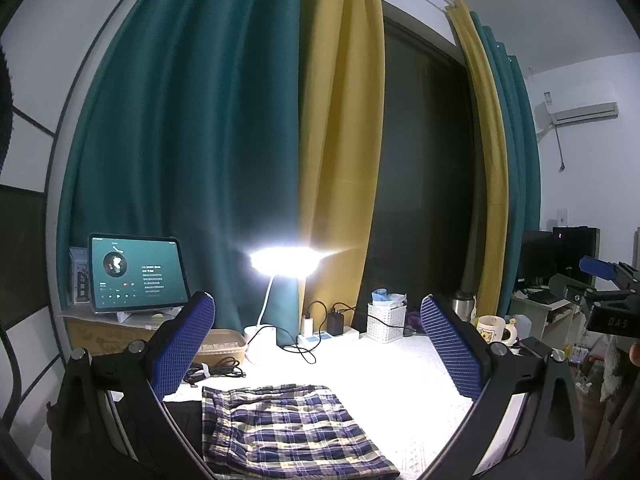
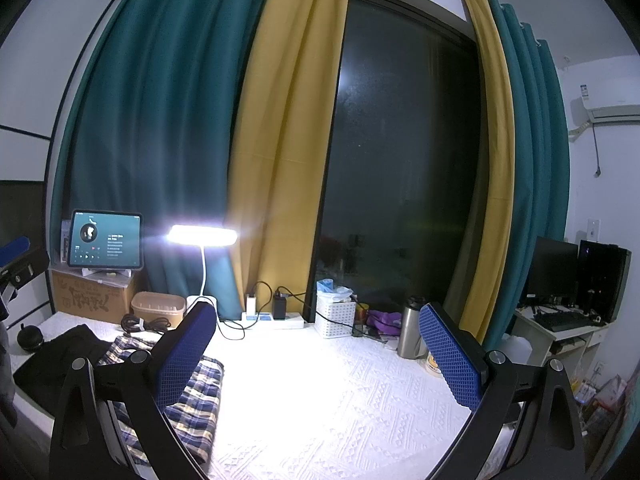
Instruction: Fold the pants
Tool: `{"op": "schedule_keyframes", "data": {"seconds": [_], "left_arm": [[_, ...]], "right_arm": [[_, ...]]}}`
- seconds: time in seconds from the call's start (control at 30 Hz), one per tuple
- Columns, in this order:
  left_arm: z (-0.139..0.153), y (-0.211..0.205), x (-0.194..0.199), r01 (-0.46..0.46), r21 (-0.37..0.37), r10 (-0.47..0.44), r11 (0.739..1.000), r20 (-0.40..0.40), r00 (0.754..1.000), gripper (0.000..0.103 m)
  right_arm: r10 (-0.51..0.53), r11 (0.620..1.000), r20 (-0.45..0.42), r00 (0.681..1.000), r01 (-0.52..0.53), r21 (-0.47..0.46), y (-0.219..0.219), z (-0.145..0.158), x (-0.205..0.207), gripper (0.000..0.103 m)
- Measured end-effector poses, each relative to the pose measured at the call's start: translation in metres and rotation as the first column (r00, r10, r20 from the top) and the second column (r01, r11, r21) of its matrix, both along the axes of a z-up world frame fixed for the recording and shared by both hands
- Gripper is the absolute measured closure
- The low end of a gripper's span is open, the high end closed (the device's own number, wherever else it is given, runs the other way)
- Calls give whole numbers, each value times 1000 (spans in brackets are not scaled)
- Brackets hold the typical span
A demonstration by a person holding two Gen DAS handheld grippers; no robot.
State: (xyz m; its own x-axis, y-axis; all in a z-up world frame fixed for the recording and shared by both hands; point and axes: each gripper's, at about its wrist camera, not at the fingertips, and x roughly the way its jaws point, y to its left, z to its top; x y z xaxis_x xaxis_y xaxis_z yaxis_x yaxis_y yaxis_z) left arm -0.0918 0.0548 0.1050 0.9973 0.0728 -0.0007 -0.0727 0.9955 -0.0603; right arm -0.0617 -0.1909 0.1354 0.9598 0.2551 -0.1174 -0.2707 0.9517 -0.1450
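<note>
Blue, white and yellow plaid pants (image 1: 288, 428) lie folded flat on the white textured cloth of the table (image 1: 400, 384). My left gripper (image 1: 320, 344) hovers above them, open, with nothing between its blue-padded fingers. In the right wrist view the plaid pants (image 2: 192, 404) lie at the lower left, partly behind the left finger. My right gripper (image 2: 316, 356) is open and empty over the bare white cloth (image 2: 320, 400), to the right of the pants. The right gripper's body (image 1: 608, 296) shows at the far right edge of the left wrist view.
A lit desk lamp (image 1: 284, 260), power strip with chargers (image 1: 324, 334), white basket (image 1: 386, 322), mug (image 1: 492, 328) and steel flask (image 2: 412, 332) line the back edge. A tablet (image 1: 136, 270) stands on a cardboard box (image 2: 92, 296). Dark cloth (image 2: 60, 360) lies left of the pants.
</note>
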Motion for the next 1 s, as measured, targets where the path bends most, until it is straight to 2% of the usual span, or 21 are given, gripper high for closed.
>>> {"op": "schedule_keyframes", "data": {"seconds": [1.0], "left_arm": [[-1, -3, 0, 21, -1, -21, 1000, 1, 1000, 1]], "right_arm": [[-9, 1000, -12, 1000, 9, 1, -7, -5, -2, 1]]}}
